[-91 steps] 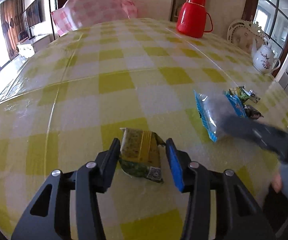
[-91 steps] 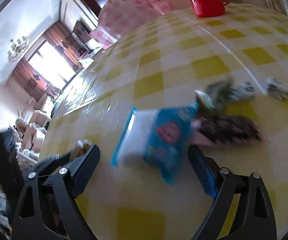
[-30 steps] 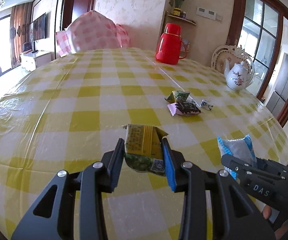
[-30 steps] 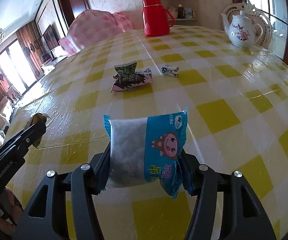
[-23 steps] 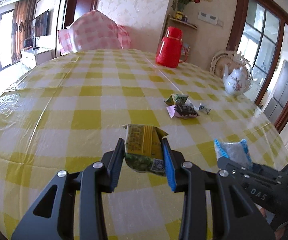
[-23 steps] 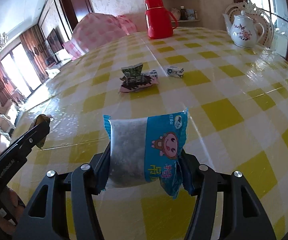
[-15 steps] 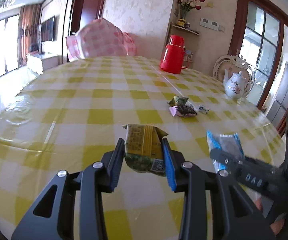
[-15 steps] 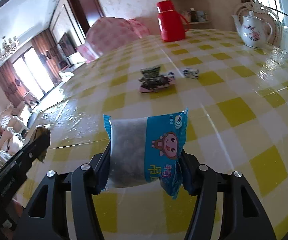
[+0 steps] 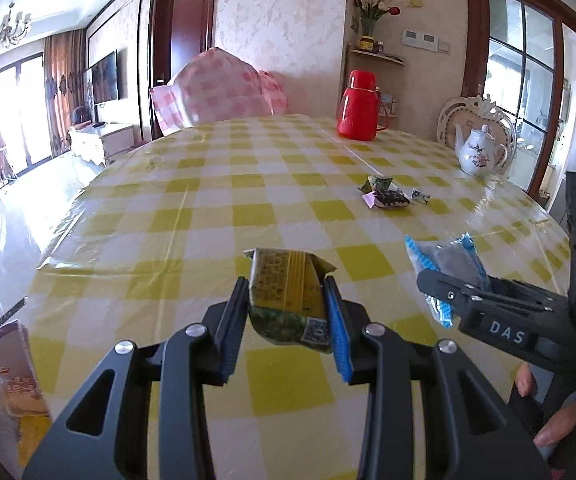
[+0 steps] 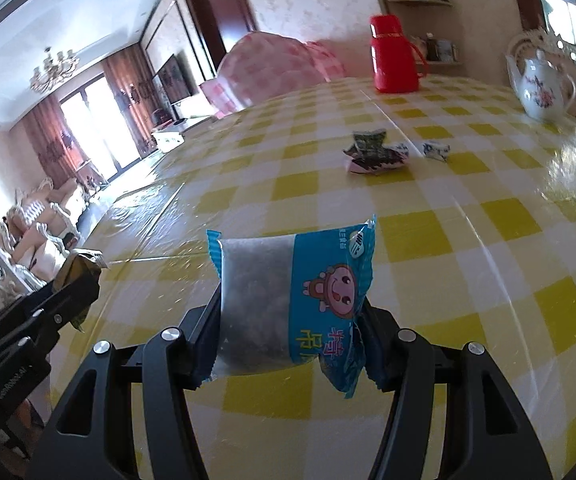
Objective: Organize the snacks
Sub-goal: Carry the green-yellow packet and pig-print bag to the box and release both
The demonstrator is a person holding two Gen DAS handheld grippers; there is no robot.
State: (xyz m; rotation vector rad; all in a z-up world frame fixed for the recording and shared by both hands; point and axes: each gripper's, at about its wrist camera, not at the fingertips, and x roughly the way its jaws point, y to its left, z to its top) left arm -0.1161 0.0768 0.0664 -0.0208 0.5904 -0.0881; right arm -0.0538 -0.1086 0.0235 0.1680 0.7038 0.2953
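Lifting clear: left gripper [image 9: 286, 304] clamps the yellow-green packet [image 9: 286, 292]; right gripper [image 10: 291, 316] the blue pouch [image 10: 293, 296]; both now raised, ready for sorting.

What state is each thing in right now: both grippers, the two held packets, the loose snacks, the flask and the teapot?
Left gripper: shut on the yellow-green snack packet.
Yellow-green snack packet: clamped, lifted off the table.
Right gripper: shut on the blue cartoon snack packet.
Blue cartoon snack packet: clamped, sealed.
Small pile of wrapped snacks: lying loose on the yellow checked tablecloth.
Red thermos flask: upright, lid on.
White floral teapot: upright, lid on.
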